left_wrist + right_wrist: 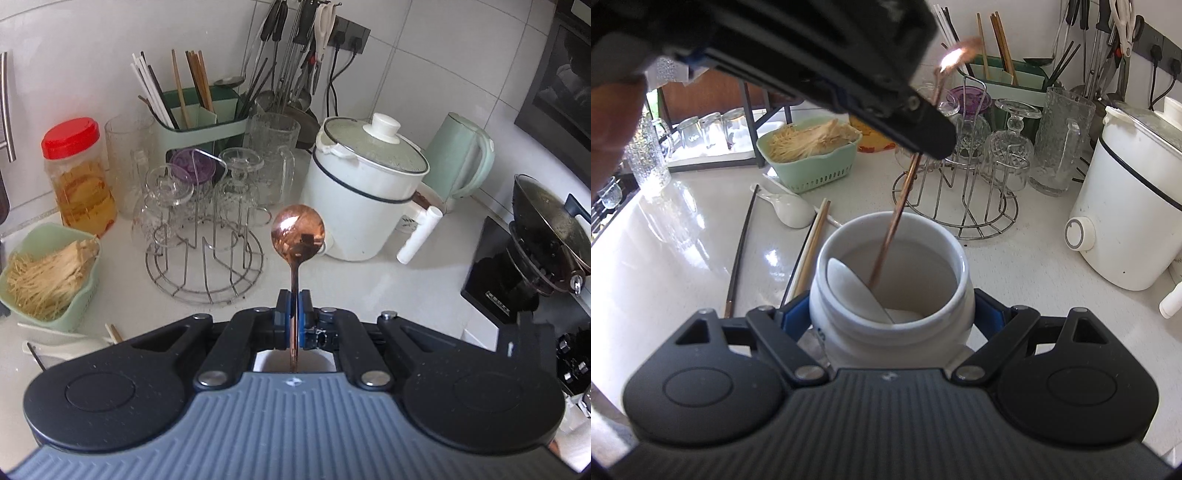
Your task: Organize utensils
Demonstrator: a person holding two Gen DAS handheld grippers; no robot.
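Observation:
My left gripper point(294, 306) is shut on the handle of a copper spoon point(297, 232), bowl end up. In the right wrist view the left gripper point(923, 136) hangs over a white ceramic jar point(892, 328), and the copper spoon point(892, 229) slants down with its handle tip inside the jar. A white ceramic spoon point(855, 290) lies inside the jar. My right gripper point(892, 314) is shut on the jar's sides. On the counter left of the jar lie another white spoon point(790, 208), wooden chopsticks point(812, 243) and a dark chopstick point(740, 251).
A wire glass rack point(960, 192) with upturned glasses stands behind the jar. A green basket point(809, 155) of noodles sits at the left, a white electric pot point(1126, 221) at the right. A green chopstick holder point(199, 118), a red-lidded jar point(79, 173) and a kettle point(460, 158) stand by the wall.

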